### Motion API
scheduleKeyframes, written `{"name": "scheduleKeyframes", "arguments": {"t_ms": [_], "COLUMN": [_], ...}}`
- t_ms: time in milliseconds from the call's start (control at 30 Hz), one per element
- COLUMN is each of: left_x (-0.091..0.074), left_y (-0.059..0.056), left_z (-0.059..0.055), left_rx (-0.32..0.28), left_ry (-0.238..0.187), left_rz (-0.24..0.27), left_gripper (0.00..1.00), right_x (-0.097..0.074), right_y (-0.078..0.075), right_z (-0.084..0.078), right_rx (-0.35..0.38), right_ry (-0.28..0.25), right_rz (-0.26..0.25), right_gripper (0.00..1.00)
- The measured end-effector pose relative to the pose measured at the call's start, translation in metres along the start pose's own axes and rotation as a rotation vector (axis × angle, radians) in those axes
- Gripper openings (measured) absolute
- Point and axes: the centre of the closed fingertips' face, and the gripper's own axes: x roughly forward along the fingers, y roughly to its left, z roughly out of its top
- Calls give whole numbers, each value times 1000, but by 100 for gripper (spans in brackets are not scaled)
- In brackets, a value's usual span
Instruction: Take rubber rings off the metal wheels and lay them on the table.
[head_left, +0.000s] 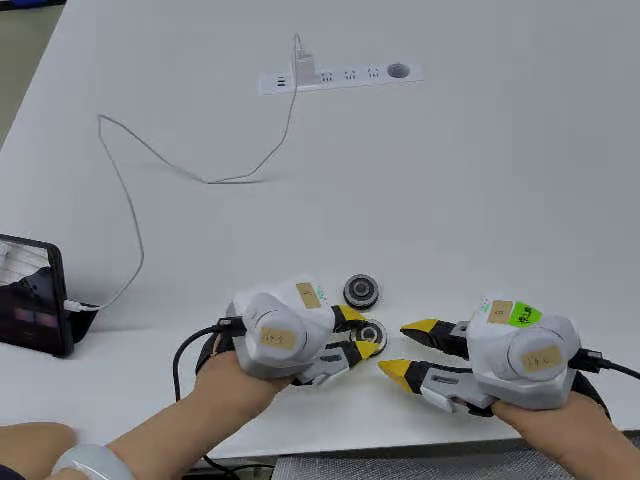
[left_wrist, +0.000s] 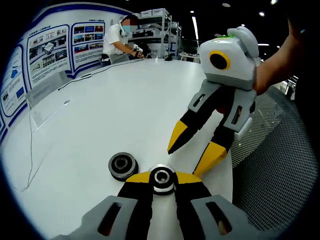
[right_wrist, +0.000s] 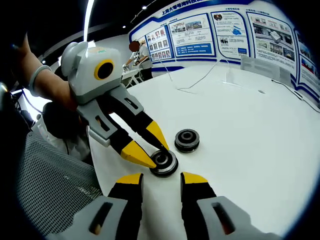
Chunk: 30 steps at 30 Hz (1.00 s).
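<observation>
left gripper (left_wrist: 162, 176) clamped on wheel (head_left: 373, 331) near table (head_left: 480, 180) front edge | right gripper (right_wrist: 162, 178) jaws apart, just beside, empty | second wheel (head_left: 361, 291) on table, near first

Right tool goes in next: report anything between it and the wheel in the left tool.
Nothing visible. Bare table lies between the open right tool and the held wheel; the left tool grips it from the opposite side, and the other wheel sits beyond, off the path.
</observation>
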Motion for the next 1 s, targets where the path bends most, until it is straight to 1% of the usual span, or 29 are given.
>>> {"name": "scheduleKeyframes", "arguments": {"t_ms": [133, 367, 533, 633, 800, 900, 967, 1000], "left_x": [1, 2, 2, 3, 3, 3, 4, 4], "left_y": [0, 2, 2, 3, 4, 4, 5, 5], "left_z": [-2, -2, -2, -3, -4, -4, -4, -4], "left_rx": [5, 11, 33, 35, 30, 30, 29, 29], "left_ry": [11, 11, 11, 9, 4, 5, 3, 2], "left_rz": [1, -1, -2, 0, 1, 2, 2, 1], "left_gripper": [17, 14, 14, 14, 14, 14, 14, 14], "right_x": [0, 0, 2, 4, 7, 8, 8, 7], "right_y": [0, -1, -3, -5, -7, -8, -10, -12], "right_z": [-2, -3, 1, 4, 3, 2, 2, 2], "right_rx": [12, 20, 54, 75, 106, 112, 123, 142], "right_ry": [-3, -5, -23, -30, -25, -25, -26, -26], "right_rz": [-2, -1, -1, -2, -4, -5, -6, -14], "right_gripper": [31, 31, 31, 30, 28, 26, 23, 21]}}
